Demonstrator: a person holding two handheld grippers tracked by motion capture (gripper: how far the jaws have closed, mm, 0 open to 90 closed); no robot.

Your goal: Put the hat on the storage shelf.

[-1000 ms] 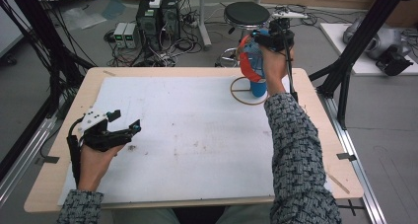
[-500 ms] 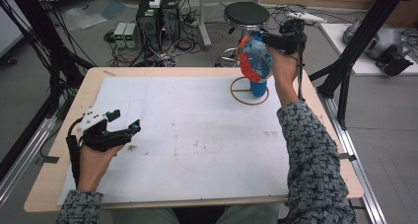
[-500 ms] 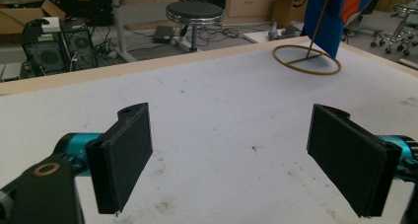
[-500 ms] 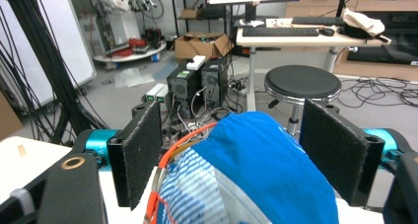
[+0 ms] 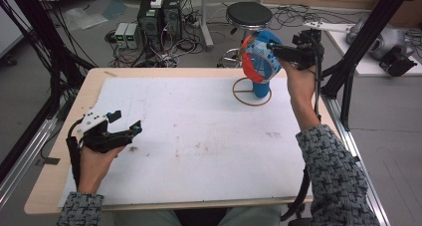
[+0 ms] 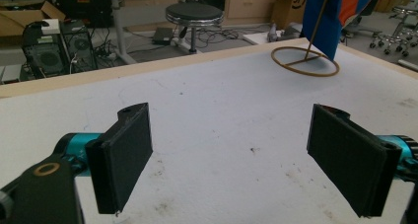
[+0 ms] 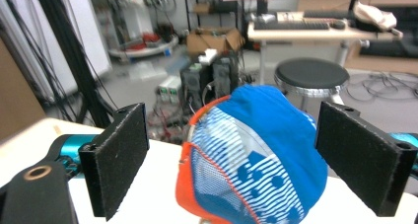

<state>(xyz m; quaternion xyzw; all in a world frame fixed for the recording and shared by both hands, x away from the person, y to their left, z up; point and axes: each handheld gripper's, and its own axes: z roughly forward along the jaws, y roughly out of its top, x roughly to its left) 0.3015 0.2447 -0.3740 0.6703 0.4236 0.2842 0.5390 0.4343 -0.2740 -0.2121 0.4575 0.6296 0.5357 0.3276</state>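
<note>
The blue and orange cap [image 5: 260,56] sits on top of a thin wire stand [image 5: 252,93] whose round base rests near the far right corner of the table [image 5: 59,183]. In the pictures from a second ago the right gripper [image 5: 278,50] was pressed against the cap's side with the forearm leaning in over the stand; now the arm has swung out to the right and the gripper is level with the cap's crown, just beside it. In the right gripper view the cap [image 7: 256,155] lies between the two black jaws, which stand wide apart and touch nothing. That reads as a release, or a fresh line-up for a grip; which one cannot be told. The left gripper [image 5: 127,131] has stayed near the left edge, its jaws spread over bare table.
</note>
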